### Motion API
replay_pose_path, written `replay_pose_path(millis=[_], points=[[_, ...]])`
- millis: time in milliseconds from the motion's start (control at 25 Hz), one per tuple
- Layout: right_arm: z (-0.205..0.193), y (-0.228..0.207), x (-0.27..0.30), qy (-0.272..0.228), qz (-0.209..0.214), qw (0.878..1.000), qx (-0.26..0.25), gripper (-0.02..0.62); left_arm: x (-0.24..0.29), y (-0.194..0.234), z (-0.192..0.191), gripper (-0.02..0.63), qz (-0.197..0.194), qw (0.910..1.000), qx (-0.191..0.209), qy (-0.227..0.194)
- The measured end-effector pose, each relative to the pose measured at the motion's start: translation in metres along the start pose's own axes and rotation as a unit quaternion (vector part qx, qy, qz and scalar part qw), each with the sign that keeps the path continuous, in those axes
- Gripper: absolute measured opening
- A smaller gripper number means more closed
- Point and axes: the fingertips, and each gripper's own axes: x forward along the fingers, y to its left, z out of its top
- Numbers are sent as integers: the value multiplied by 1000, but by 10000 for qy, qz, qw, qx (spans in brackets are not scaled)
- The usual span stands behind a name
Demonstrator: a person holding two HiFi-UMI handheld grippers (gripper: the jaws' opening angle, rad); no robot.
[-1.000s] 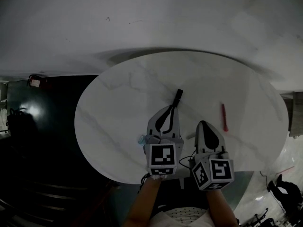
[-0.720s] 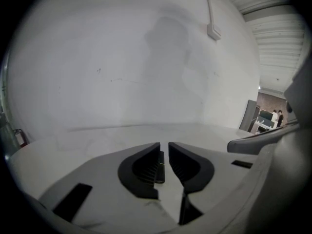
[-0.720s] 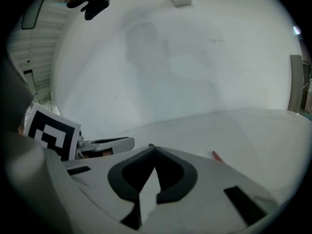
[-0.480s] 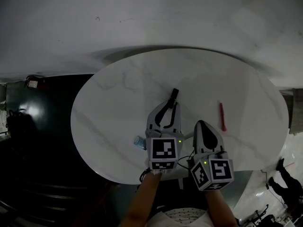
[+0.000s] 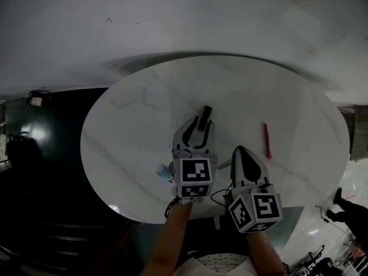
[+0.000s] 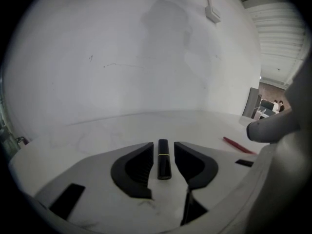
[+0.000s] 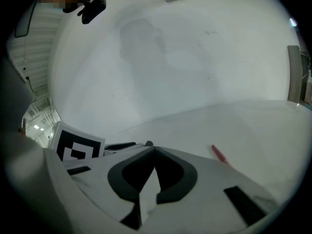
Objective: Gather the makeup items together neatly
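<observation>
A round white marble desk (image 5: 144, 96) bears a slim black lipstick tube (image 6: 164, 167) with a thin gold band. It lies between the left tool's (image 6: 163, 152) jaws, which have just been opening and stand clear of it. The right tool (image 7: 152, 152) is closed and empty.

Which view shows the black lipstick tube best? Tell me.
Left gripper view: the whole lipstick tube lies between the jaws, just opened, of the left claw. Head view shows only its far end; right gripper view, nothing.
</observation>
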Motion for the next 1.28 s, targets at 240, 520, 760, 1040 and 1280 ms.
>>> replay_pose_path(millis=[240, 520, 760, 1040, 1280], points=[[-3, 0, 3, 40, 57, 9999, 109, 4, 7, 3, -8, 147, 95, 9999, 25, 134], [-3, -6, 3, 92, 41, 9998, 191, 4, 15, 1, -19, 147, 189, 9990, 156, 376], [-6, -7, 4, 100, 31, 9997, 237, 3, 19, 1, -26, 147, 199, 9985, 159, 480], [-8, -8, 7, 109, 15, 9996, 267, 3, 21, -1, -28, 137, 254, 9977, 247, 576], [-8, -7, 8, 126, 4, 9996, 249, 4, 22, -1, -27, 115, 304, 9971, 316, 627]])
